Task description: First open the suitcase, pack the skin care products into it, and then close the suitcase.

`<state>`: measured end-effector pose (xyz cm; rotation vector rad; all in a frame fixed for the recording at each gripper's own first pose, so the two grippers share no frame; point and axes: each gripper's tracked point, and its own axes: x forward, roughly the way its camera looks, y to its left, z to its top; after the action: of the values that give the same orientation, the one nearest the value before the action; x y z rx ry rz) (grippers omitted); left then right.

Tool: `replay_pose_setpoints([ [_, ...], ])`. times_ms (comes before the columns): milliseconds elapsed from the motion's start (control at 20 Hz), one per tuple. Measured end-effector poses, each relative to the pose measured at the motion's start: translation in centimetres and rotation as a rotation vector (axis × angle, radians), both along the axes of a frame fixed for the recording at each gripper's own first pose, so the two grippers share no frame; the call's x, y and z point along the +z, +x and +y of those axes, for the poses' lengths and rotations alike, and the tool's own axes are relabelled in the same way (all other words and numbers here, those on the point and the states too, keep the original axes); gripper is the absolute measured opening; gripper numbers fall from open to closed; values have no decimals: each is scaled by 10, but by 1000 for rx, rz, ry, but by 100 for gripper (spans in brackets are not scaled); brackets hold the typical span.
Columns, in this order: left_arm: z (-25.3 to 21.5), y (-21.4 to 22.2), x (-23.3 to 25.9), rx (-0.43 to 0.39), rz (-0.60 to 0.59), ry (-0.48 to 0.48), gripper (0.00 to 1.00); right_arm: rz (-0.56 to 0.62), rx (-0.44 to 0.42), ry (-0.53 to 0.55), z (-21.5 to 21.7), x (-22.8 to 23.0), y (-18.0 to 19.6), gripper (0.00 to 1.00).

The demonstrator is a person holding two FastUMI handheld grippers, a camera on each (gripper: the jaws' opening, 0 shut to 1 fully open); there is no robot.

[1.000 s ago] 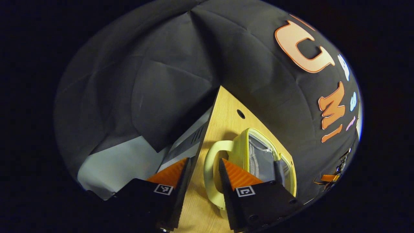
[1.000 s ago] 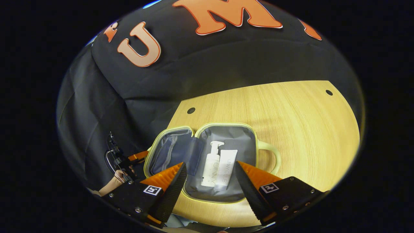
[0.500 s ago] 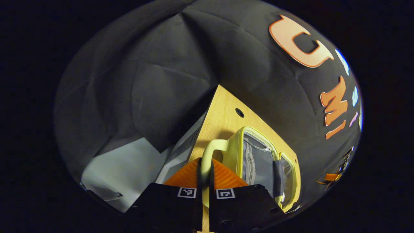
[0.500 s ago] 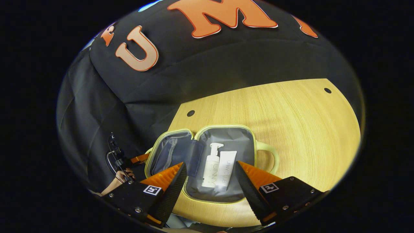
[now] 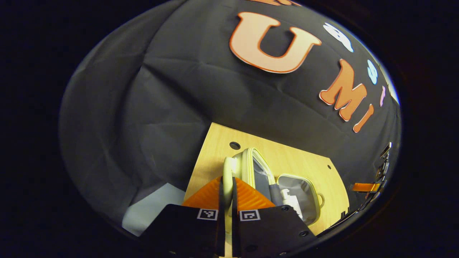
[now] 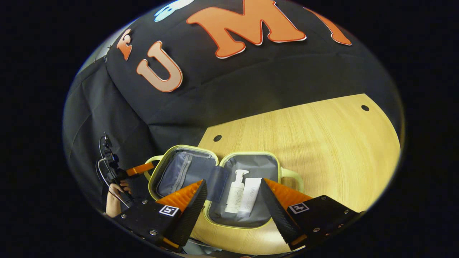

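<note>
On the wooden table (image 6: 322, 136) lies the pale yellow-green suitcase (image 6: 215, 224), spread open in two halves, with its grey lining showing. Its right half holds a white pump bottle (image 6: 236, 191) and a white tube (image 6: 249, 197) lying side by side and touching, so the packing looks done and closing is the step in hand. The left gripper (image 5: 226, 190) is clenched on the carry handle (image 5: 227, 172) of the lid half, both fingers pressed against the loop, and that half stands tilted up off the table toward twelve o'clock in the left gripper view. The same gripper shows at nine o'clock in the right gripper view, with a hand (image 6: 114, 199) around its grip. The right gripper (image 6: 233, 206) hovers released over the filled half, its jaws wide apart and gripping nothing, with the two products between its fingers in that view. To close well, I would swing the lid in an arc about the hinge rather than drag it sideways, or the whole case may slide on the smooth wood. The free gripper would do best to draw clear of the rim before the halves meet, then press the base steady. The pump head seems the likeliest thing to catch the closing edge.
</note>
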<state>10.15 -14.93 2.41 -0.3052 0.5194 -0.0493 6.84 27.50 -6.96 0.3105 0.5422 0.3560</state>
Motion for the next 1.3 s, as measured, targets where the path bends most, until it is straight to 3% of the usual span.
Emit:
replay_pose_setpoints([
  [350,-102,-12,78,-2,-54,203,8,-128,-19,-43,-86,28,3,95],
  [700,-235,-13,102,-35,-76,349,8,-216,-44,-74,-179,54,-2,95],
  [1000,-367,7,68,-144,-38,321,8,-231,-67,-92,-243,55,-14,95],
  [1300,-465,32,-26,-230,76,321,8,-213,-130,-101,-295,48,-19,95],
])
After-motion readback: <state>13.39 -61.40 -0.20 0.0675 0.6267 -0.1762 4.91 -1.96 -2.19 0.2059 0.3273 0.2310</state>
